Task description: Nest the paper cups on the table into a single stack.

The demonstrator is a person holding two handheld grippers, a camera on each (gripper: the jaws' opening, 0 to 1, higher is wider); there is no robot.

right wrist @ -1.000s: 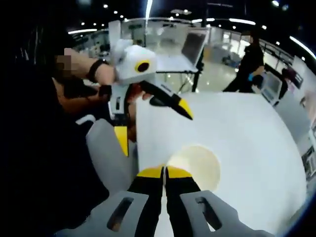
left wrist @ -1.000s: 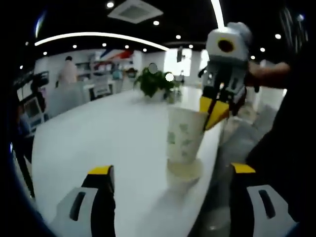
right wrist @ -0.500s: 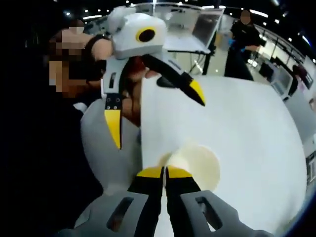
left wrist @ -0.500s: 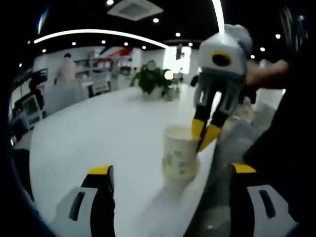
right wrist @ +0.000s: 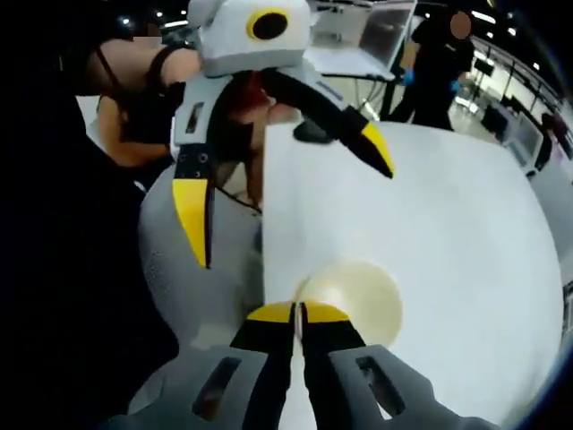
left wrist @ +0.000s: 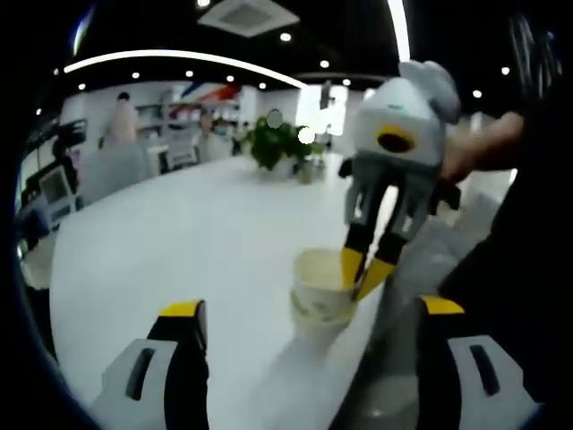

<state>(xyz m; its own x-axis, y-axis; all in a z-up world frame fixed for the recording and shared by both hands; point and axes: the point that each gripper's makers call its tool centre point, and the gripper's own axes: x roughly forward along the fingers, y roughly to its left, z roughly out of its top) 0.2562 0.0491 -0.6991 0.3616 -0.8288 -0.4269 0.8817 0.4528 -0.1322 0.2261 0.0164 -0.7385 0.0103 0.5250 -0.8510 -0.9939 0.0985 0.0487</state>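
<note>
White tabletop runs back toward a potted plant at its far edge, under a dark ceiling with spot lights and a long curved light strip.

From the left gripper view, the right gripper comes down from the upper right, its yellow-tipped jaws drawn together on the near rim of a paper cup. That cup stands close to the table's right edge and sits low inside another cup, with a green leaf print on the side. The left gripper has its own jaws spread wide at the bottom of that view, one on each side of the cup and clear of it.

From the right gripper view, the two yellow tips meet on the cup rim, and the cream inside of the cup opens just beyond them. The left gripper hangs above, jaws far apart, one over the table and one past its edge. A person in dark clothes stands beyond the far edge.
</note>
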